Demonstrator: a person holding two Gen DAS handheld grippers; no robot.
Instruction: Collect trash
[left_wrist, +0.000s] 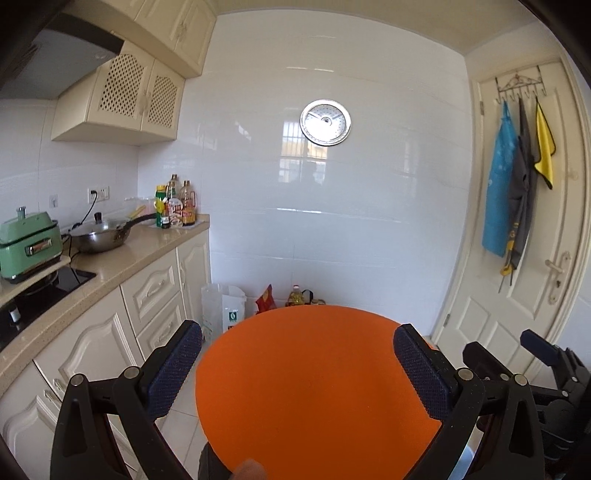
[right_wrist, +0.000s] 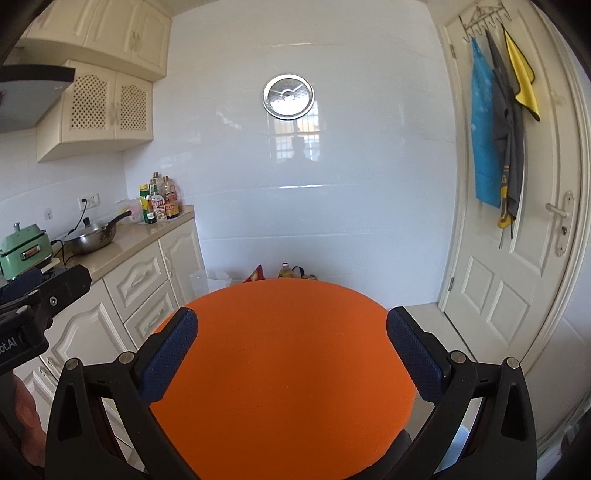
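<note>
Both the left gripper (left_wrist: 297, 363) and right gripper (right_wrist: 291, 349) hover released, side by side, over the bare round orange desk (left_wrist: 317, 387), probably poised to start; no trash is visible.

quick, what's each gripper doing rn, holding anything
left gripper: open, holding nothing, above the orange table.
right gripper: open, holding nothing.
</note>
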